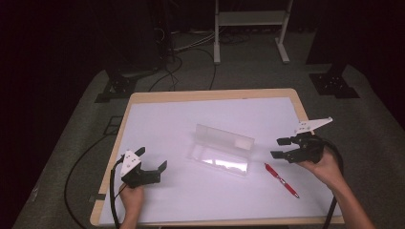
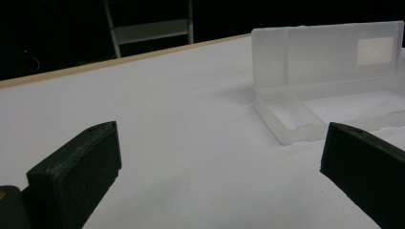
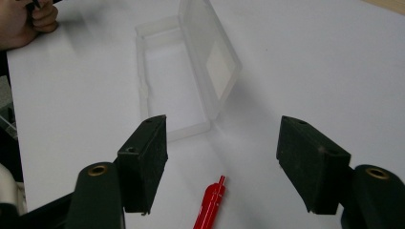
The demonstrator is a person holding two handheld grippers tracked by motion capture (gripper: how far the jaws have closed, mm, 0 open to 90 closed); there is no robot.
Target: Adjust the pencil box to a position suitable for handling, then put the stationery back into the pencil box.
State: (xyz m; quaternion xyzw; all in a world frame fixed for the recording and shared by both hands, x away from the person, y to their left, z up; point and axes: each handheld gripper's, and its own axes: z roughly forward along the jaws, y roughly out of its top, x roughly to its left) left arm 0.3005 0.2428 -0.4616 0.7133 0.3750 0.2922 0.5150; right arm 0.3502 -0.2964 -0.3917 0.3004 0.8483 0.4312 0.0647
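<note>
From above, your right hand-held gripper [image 1: 282, 147] hangs wide open and empty, the red pen [image 1: 282, 180] on the surface [image 1: 162, 119] just below it. Your left hand-held gripper [image 1: 152, 160], also open, faces the clear case [image 2: 329, 90]. Your right gripper's own view shows the pen tip between the jaws; the case's label is blank.

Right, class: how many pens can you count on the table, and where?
1. A single red pen lies on the white table, just right of the open clear case, below the right tongs. The case's tray looks empty.
</note>
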